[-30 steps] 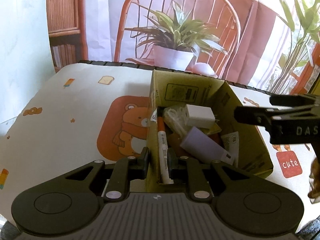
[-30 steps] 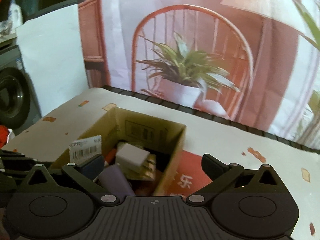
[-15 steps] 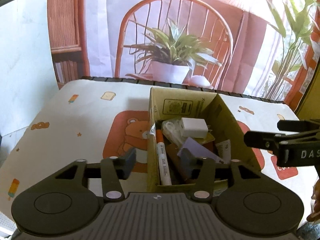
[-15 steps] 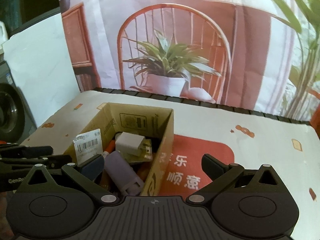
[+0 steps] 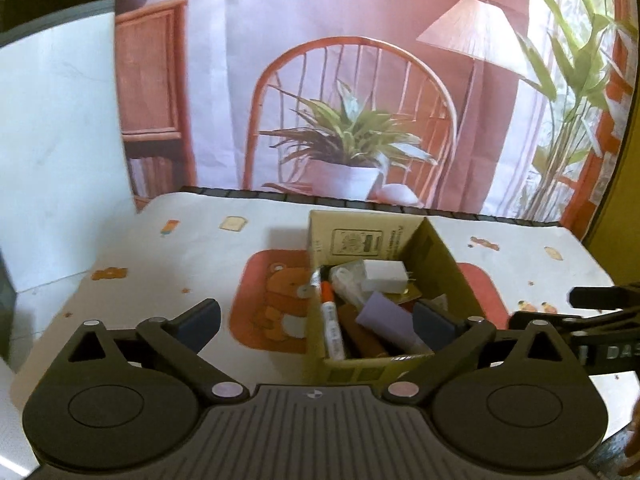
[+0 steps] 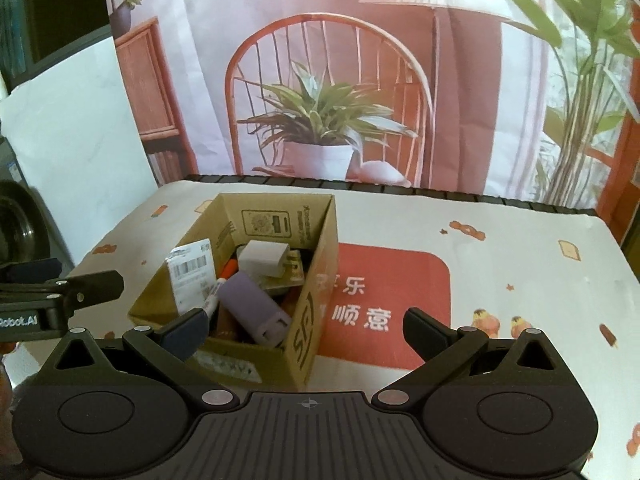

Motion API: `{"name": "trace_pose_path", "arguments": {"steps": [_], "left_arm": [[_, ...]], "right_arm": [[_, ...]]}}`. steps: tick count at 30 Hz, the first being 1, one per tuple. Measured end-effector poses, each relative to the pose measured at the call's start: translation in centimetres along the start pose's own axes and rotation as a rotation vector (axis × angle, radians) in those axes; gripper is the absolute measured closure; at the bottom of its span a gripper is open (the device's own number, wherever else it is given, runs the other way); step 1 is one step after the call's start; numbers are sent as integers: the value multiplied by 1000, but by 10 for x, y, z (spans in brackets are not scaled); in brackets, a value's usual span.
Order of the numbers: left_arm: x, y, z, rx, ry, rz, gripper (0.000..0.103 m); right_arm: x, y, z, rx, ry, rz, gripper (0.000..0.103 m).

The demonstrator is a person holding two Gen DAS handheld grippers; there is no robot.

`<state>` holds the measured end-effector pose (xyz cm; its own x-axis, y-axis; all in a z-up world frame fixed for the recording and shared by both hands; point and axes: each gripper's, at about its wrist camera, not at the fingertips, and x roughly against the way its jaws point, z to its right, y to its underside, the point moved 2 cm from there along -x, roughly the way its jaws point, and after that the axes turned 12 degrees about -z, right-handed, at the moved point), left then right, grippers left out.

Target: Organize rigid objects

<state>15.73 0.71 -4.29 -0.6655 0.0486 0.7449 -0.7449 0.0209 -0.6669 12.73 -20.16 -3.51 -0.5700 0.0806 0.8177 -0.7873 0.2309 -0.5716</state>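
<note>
An open cardboard box (image 5: 440, 252) (image 6: 316, 280) stands on the table. It holds a white charger (image 5: 384, 276) (image 6: 264, 258), a purple block (image 5: 388, 320) (image 6: 256, 308), an orange-and-white marker (image 5: 332, 328) (image 6: 226, 272) and other small items. My left gripper (image 5: 316, 322) is open and empty, held above and in front of the box. My right gripper (image 6: 306, 330) is open and empty, near the box's right front corner. Each gripper shows at the edge of the other's view: the right one (image 5: 592, 320) and the left one (image 6: 60, 292).
The table wears a white cloth (image 6: 500, 248) with cartoon prints, a bear patch (image 5: 276, 300) left of the box and a red patch (image 6: 392, 292) right of it. A printed backdrop (image 6: 320, 80) with chair, plant and lamp hangs behind the far edge.
My left gripper let go of the marker, opened wide and drew back and up from the box. My right gripper, open throughout, also rose and pulled back. The marker now lies in the box.
</note>
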Motion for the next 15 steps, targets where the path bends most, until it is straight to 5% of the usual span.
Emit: {"name": "trace_pose_path", "arguments": {"steps": [15], "left_arm": [[54, 25, -12, 6, -29, 23, 0]], "right_arm": [[46, 38, -10, -22, 34, 29, 0]]}}
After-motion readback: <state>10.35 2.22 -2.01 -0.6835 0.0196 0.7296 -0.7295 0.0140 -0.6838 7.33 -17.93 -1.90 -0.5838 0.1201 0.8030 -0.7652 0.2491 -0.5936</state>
